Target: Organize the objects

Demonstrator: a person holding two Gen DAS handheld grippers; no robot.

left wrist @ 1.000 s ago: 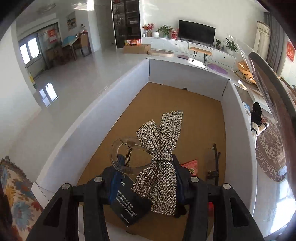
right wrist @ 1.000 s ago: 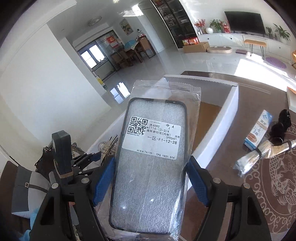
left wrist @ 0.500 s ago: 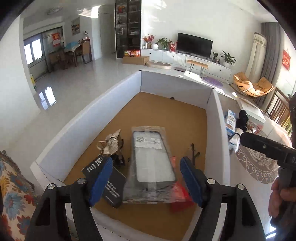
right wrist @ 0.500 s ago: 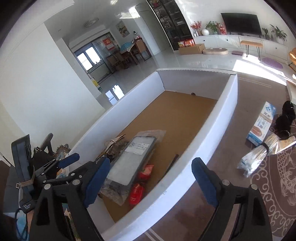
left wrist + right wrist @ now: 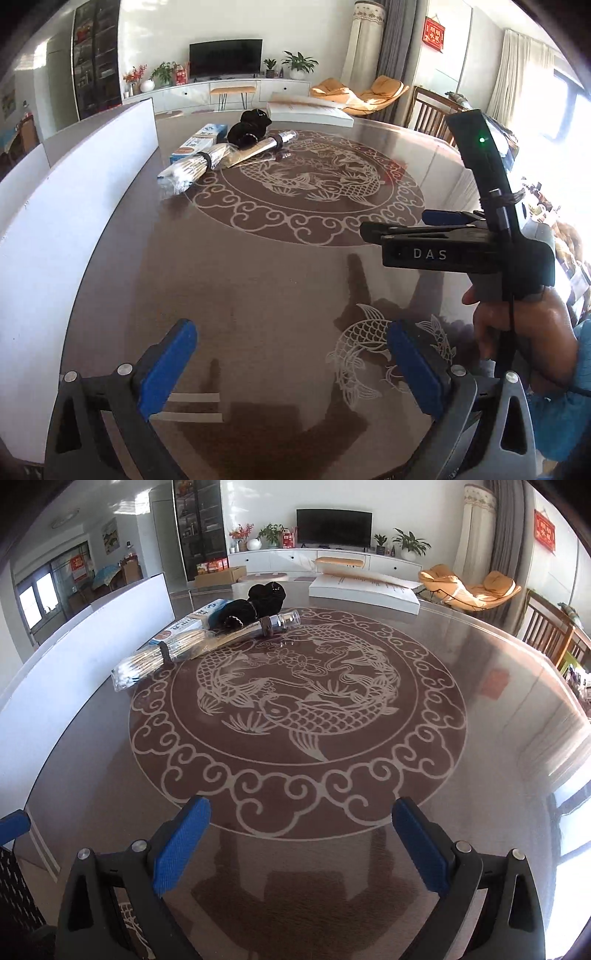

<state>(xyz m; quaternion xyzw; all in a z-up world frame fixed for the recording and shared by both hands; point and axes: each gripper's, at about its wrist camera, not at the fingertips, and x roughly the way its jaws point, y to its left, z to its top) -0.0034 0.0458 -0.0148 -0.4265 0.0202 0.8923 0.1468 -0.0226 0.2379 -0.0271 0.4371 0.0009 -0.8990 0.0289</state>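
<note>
your desk is dark brown, printed with a pale koi-and-cloud-scroll medallion; your gripper pads are blue on black arms. a white box wall, a blue-white carton and a black bundle sit behind.

1 swab pack, 1 tube, 1 carton, 1 black item.

- The left gripper no longer holds the sparkly bow; its jaws have just been opening and stand wide with nothing between them.
- The right gripper no longer holds the bagged phone case; its jaws have just been opening too and are empty.
- Both grippers now hang over the table instead of the white box, which sits along the table's left edge.
- The right gripper now shows at the right of the left wrist view.
</note>
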